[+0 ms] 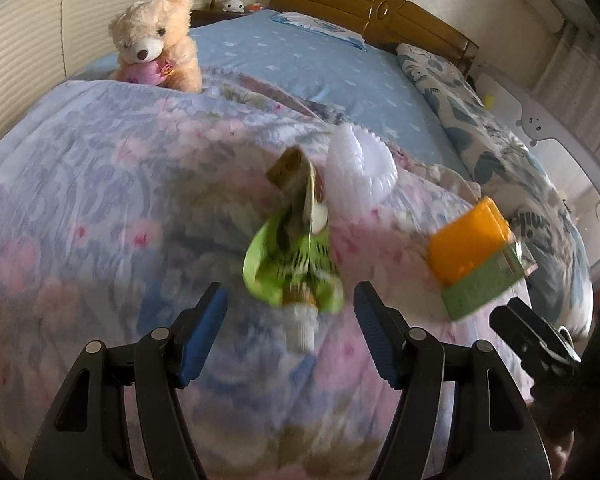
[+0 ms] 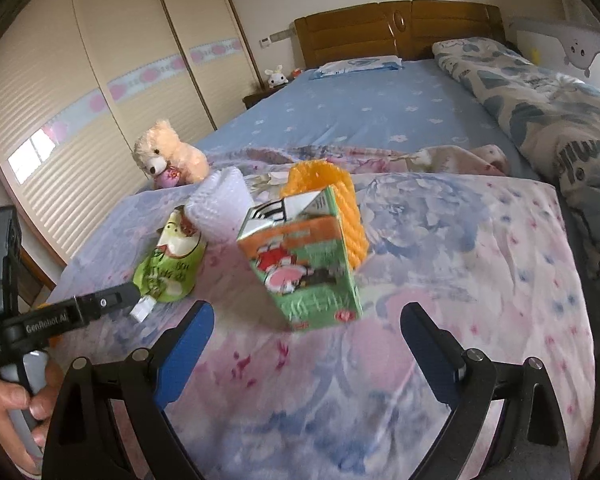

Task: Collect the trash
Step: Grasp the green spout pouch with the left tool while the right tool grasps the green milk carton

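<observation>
A green squeeze pouch (image 1: 292, 264) with a white cap lies on the floral quilt (image 1: 100, 200). My left gripper (image 1: 290, 292) is open, and the cap lies between its blue pads without touching them. Behind the pouch lies a white ribbed plastic cup (image 1: 360, 164). To the right stands a green drink carton (image 2: 304, 264) with an orange ribbed cup (image 2: 340, 200) behind it. My right gripper (image 2: 308, 312) is open, with the carton just ahead of its tips. The pouch (image 2: 172, 256) and the white cup (image 2: 220, 204) show at the left in the right wrist view.
A teddy bear (image 1: 156, 44) sits at the quilt's far left edge. A rolled patterned blanket (image 2: 560, 132) lies along the bed's right side. A wooden headboard (image 2: 396, 28) stands at the far end and sliding wardrobe doors (image 2: 80, 120) on the left. A hand (image 2: 16, 396) holds the left gripper's handle.
</observation>
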A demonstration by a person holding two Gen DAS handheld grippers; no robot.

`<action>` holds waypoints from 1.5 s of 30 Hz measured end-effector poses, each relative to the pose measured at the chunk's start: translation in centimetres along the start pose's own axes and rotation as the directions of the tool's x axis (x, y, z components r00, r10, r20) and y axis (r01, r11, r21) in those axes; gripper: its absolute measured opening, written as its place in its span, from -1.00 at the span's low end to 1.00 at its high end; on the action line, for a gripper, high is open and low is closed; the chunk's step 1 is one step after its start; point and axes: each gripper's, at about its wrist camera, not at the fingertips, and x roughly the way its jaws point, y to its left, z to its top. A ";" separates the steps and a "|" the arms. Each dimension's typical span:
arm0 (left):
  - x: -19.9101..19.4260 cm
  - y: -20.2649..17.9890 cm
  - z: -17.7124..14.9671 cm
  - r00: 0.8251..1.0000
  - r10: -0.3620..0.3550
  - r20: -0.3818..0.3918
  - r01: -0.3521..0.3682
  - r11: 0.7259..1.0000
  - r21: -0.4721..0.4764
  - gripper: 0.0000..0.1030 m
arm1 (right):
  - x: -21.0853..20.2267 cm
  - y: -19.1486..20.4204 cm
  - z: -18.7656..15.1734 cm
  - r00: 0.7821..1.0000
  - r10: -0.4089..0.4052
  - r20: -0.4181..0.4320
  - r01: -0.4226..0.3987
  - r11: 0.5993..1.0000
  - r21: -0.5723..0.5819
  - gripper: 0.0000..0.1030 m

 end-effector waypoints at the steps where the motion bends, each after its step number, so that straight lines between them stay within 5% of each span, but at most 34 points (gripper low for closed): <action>1: 0.3 0.0 0.4 1.000 0.002 0.000 -0.002 1.000 0.002 0.29 | 0.3 0.0 0.3 1.000 0.002 -0.003 -0.002 1.000 0.002 0.85; 8: 2.6 0.5 1.3 1.000 -0.014 -0.023 0.014 1.000 0.000 0.29 | 1.7 -0.2 1.0 1.000 -0.022 -0.005 0.022 1.000 -0.001 0.84; 9: 2.7 0.3 1.2 1.000 -0.018 -0.022 0.018 1.000 0.012 0.15 | 1.9 -0.3 1.0 1.000 -0.023 -0.006 0.023 1.000 0.001 0.81; 10: 2.8 0.2 1.1 0.999 -0.025 -0.023 0.025 0.999 0.021 -0.13 | 2.0 -0.4 0.9 1.000 -0.023 -0.006 0.023 1.000 0.004 0.69; 11: 2.8 0.1 0.9 0.999 -0.034 -0.029 0.035 0.999 0.026 -0.20 | 2.1 -0.4 0.9 1.000 -0.026 -0.009 0.026 1.000 0.004 0.56; 13: 2.5 0.0 0.6 0.998 -0.061 -0.024 0.061 0.998 0.020 -0.34 | 2.3 -0.5 0.7 0.999 -0.035 -0.030 0.035 0.999 0.003 -0.04; 18: 0.5 -0.8 -0.7 0.996 -0.088 -0.004 0.088 0.995 0.040 -0.64 | 0.9 -0.4 -0.2 1.000 -0.016 -0.018 0.016 1.000 0.002 -0.05; 32: -5.5 -4.7 -7.4 0.976 -0.216 -0.001 0.215 0.973 0.086 -0.66 | -6.1 -0.6 -4.0 0.999 0.044 0.030 -0.046 0.998 0.048 -0.07; 45: -7.9 -10.4 -11.0 0.949 -0.313 -0.047 0.316 0.932 0.178 -0.66 | -12.4 -4.0 -7.6 0.997 -0.003 0.072 -0.005 0.993 0.119 -0.07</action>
